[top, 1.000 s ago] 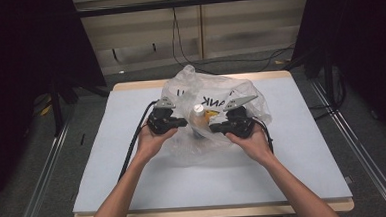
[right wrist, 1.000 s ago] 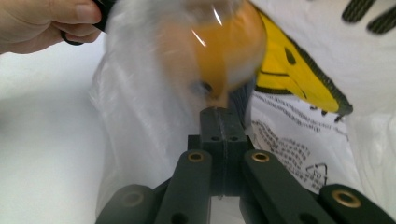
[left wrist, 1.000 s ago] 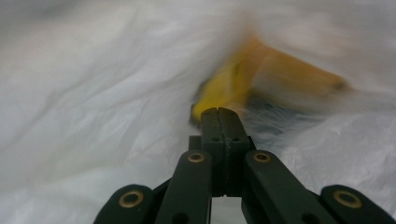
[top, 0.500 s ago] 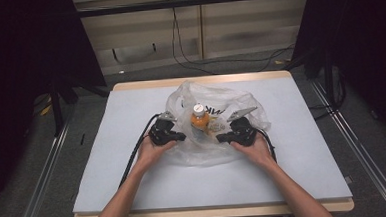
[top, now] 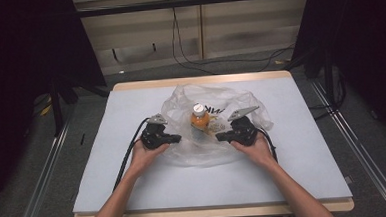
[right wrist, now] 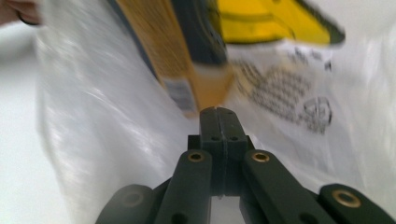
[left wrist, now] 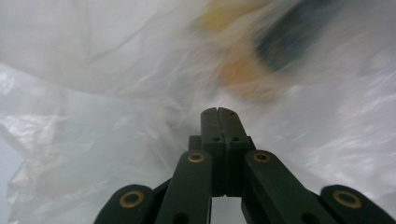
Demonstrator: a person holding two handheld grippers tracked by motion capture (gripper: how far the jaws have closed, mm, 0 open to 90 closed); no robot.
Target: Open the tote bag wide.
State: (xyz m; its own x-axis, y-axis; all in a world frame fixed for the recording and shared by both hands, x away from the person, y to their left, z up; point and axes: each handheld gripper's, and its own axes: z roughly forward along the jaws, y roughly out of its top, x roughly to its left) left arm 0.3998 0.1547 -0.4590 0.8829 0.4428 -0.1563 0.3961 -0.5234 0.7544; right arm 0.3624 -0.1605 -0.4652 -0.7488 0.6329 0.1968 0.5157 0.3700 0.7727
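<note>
The high view looks forward and down over the whole table [top: 135,191]. Each gripper view sits low, pressed close against the bag [top: 215,95], facing inward; all three views share that bag [left wrist: 93,140] [right wrist: 102,130].

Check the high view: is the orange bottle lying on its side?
No, the bottle stands upright inside the plastic bag, its white cap facing up.

Black jaws; brass rivets; bare forearms [top: 117,206]
</note>
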